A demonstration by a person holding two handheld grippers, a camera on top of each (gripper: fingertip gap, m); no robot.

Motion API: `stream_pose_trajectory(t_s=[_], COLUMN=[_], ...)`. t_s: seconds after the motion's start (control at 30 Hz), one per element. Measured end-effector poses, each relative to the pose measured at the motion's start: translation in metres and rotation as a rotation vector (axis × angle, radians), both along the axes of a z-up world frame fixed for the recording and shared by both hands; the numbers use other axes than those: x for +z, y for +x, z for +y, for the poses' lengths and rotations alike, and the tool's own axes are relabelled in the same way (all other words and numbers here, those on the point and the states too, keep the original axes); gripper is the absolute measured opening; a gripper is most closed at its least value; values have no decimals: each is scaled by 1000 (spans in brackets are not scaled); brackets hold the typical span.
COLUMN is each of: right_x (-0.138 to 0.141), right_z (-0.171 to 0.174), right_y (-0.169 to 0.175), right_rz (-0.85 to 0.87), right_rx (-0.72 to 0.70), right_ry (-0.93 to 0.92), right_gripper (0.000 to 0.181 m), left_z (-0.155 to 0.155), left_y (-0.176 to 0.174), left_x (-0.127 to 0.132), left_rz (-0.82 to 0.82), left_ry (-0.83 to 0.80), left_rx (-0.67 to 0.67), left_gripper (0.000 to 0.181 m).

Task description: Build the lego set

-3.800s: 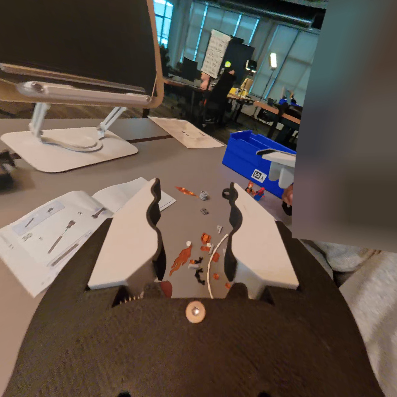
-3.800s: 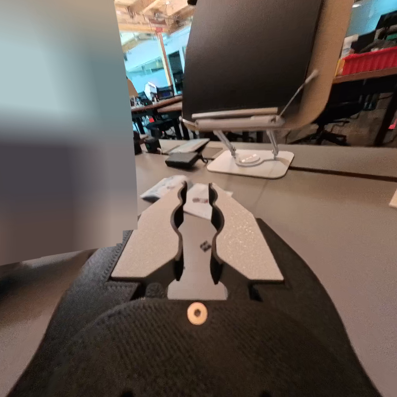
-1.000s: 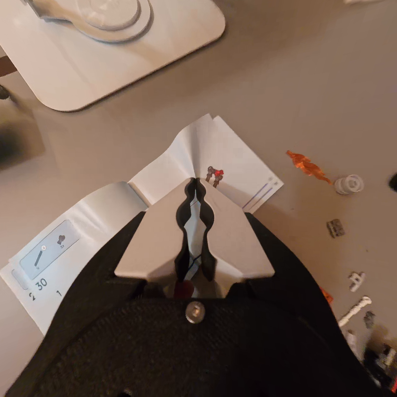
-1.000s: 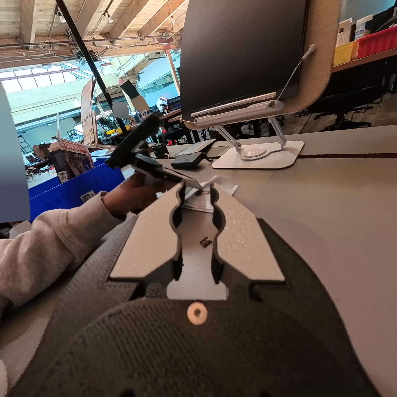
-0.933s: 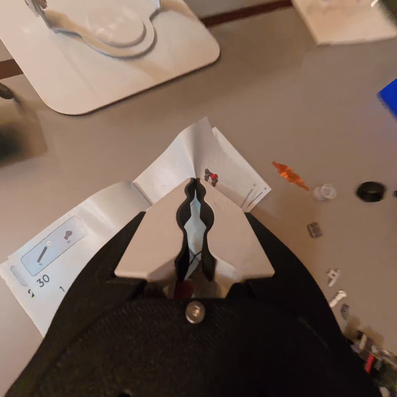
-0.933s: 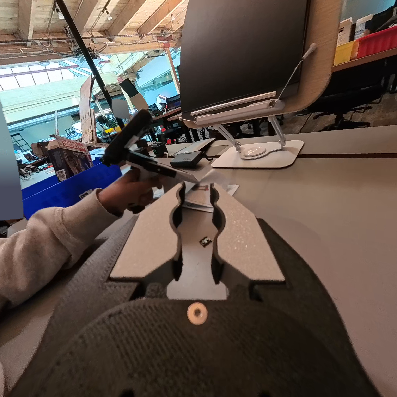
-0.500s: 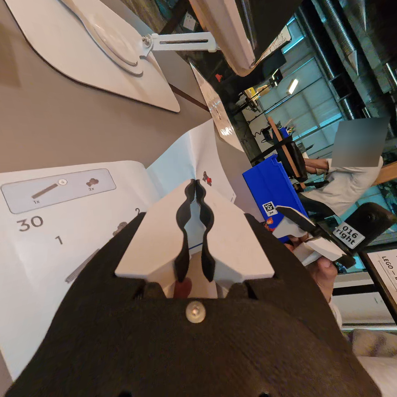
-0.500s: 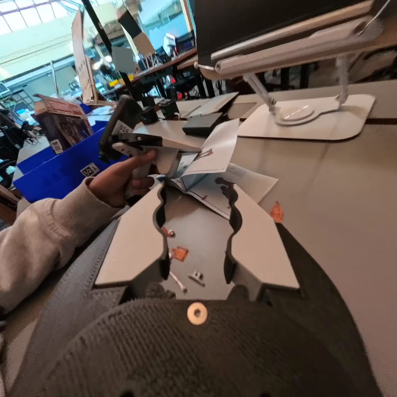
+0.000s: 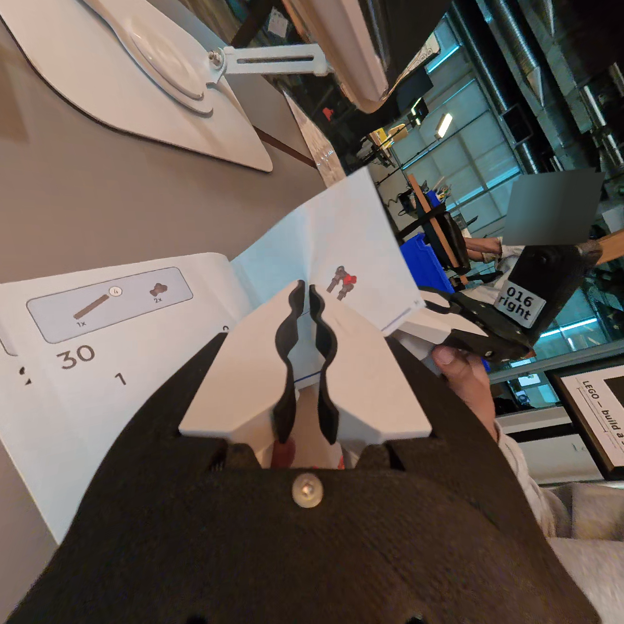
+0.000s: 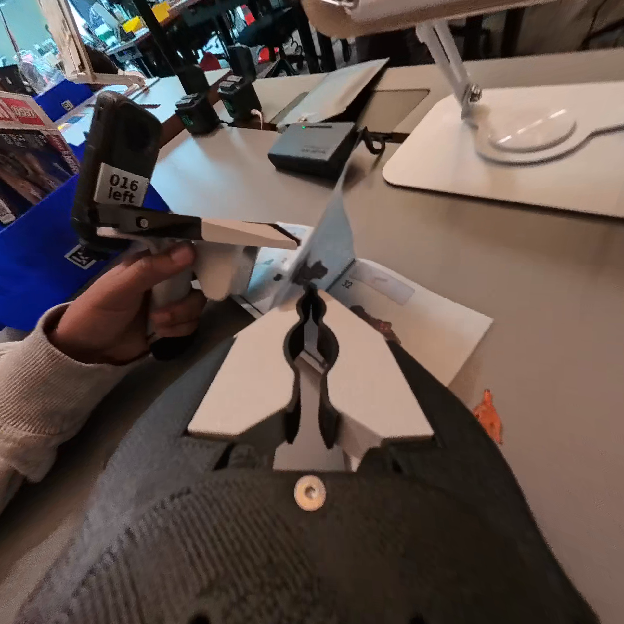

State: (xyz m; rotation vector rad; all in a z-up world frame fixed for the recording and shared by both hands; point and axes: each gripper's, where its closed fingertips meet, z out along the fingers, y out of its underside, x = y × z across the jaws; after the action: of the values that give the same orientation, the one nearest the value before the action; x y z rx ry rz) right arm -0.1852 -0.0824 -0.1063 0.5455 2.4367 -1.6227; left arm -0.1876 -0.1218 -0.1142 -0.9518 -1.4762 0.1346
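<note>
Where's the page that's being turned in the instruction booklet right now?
The lifted page stands up from the open instruction booklet at centre of the right wrist view, pinched between the left claw and the right claw, in front of the white stand base.

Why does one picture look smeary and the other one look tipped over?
In the right wrist view the camera is moving, so the lifted page, the booklet and the lamp base are smeared. The left wrist view is sharper but rolled sideways, so the room behind the page stands on end, and its wide lens bends the edges. The grey block there is a privacy patch.
</note>
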Motion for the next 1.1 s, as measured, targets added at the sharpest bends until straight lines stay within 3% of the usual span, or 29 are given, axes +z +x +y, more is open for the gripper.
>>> stream_pose_trajectory(t_s=[0.17,0.3,0.43,0.57,0.7,0.93,1.1], right_x=[8,-8,-29,-43,-40,-55,-53], right_z=[-19,-39,-49,-48,-35,-22,-27], right_y=[18,34,45,51,34,19,26], right_rz=[99,270,444,525,537,382,394], right_rx=[71,135,207,256,200,172,201], right_ry=[-29,98,248,318,332,336,296], right_gripper=[0,5,4,0,0,2,1], left_z=[-13,-24,-35,-63,-69,-78,-85], left_y=[12,28,39,42,44,47,50], left_x=[17,38,25,-9,-34,-43,-51], left_rz=[62,125,37,-117,-238,-313,-372], left_ry=[44,80,8,-145,-236,-484,-638], left_rx=[-15,-56,-60,63,72,102,113], left_gripper=[40,68,89,88,75,66,66])
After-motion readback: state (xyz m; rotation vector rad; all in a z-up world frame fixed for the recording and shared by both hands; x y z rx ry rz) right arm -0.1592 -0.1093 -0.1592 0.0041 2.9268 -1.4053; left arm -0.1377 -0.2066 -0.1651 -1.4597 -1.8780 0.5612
